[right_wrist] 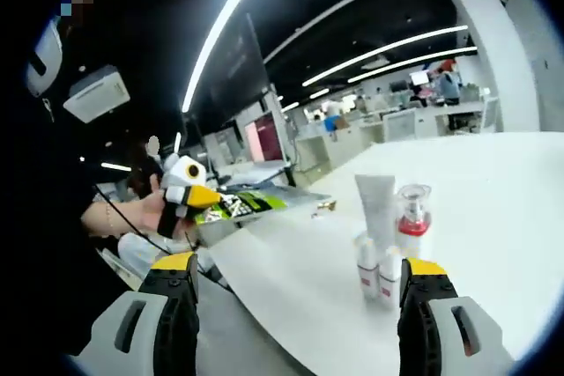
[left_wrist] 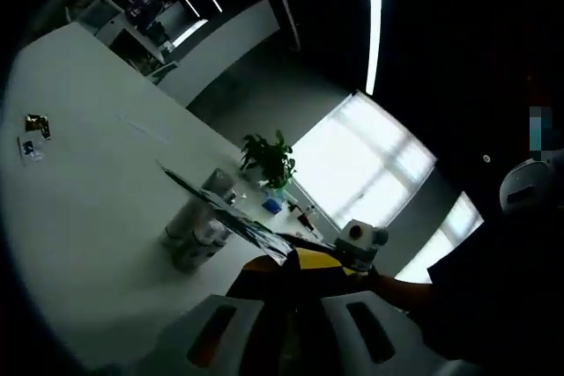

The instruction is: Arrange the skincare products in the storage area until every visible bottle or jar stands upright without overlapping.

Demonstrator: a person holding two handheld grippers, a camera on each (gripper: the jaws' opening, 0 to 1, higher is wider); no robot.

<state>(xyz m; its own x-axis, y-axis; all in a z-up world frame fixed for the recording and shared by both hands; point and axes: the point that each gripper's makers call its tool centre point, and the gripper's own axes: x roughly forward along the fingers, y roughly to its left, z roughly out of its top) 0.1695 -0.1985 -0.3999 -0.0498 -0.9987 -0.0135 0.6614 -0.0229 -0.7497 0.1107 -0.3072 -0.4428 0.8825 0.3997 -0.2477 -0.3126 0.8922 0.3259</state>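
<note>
Several skincare items stand upright in a tight group on the white table (right_wrist: 493, 217): a white tube (right_wrist: 377, 200), a clear bottle with a red band (right_wrist: 412, 217) and two small white bottles (right_wrist: 367, 275). My right gripper (right_wrist: 298, 301) is open just in front of them, and its right fingertip (right_wrist: 426, 268) is close beside the small bottles. The left gripper (right_wrist: 196, 195), held in a hand, looks shut on the edge of a flat green-and-black printed board (right_wrist: 245, 204). In the left gripper view the board (left_wrist: 225, 209) runs from my left gripper (left_wrist: 300, 266) over the bottle group (left_wrist: 198, 228).
A potted plant (left_wrist: 269, 160) stands at the table's far end near bright windows. Two small cards (left_wrist: 33, 138) lie on the table at the left. A person's hand (left_wrist: 401, 290) is at the right. Office desks and people (right_wrist: 441, 85) fill the background.
</note>
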